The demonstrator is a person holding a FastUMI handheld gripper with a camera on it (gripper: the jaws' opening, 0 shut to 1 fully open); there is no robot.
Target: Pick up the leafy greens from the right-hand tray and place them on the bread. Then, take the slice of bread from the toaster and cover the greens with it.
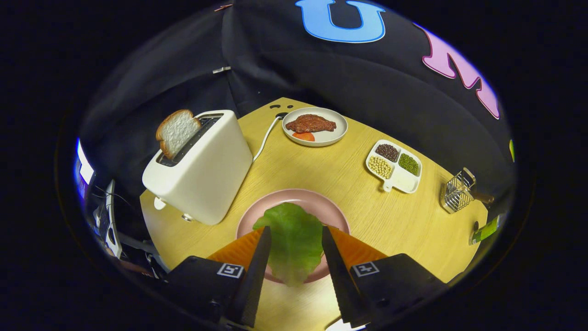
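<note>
A green leaf [294,239] lies flat over the pink plate [317,202], just ahead of and between my fingers. Whatever is under the leaf is hidden. My gripper [296,228] is open, one finger on each side of the leaf, and neither visibly presses on it. A white toaster [202,174] stands to the left of the plate, with a slice of bread [177,131] sticking up from its slot, tilted to the left.
Beyond the pink plate sits a pale plate [321,138] with a steak and a tomato slice. To the right are a divided dish [404,181] of beans and a small wire holder [457,193] near the table edge. The toaster's cord [264,140] runs to the back.
</note>
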